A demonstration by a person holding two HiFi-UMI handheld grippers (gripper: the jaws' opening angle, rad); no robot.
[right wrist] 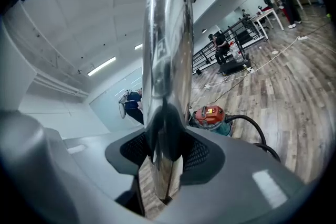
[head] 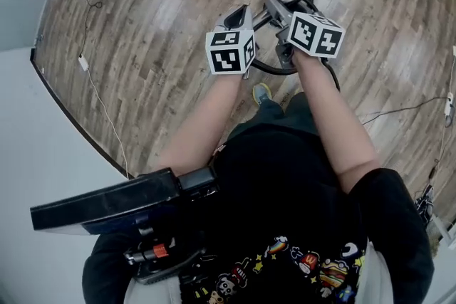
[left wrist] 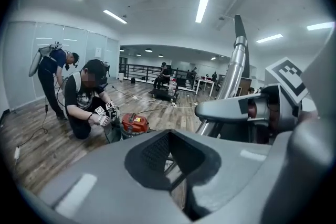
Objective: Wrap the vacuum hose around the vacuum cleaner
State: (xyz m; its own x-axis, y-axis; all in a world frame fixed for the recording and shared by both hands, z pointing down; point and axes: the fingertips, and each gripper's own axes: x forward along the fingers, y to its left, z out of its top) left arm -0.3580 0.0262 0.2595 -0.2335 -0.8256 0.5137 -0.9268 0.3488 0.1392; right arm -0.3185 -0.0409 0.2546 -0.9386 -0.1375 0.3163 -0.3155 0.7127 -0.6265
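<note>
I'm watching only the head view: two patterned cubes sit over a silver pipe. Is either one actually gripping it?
Observer: Yes. The right gripper view shows the right gripper with its fingers clamped on the metal wand.
Visitor: And the other one?
Observer: The left gripper holds nothing; in its own view the wand rises off to the right, outside its fingers.
Visitor: What's the orange thing at the top edge?
Observer: A red vacuum cleaner with a teal base; the black hose arches out of it.
</note>
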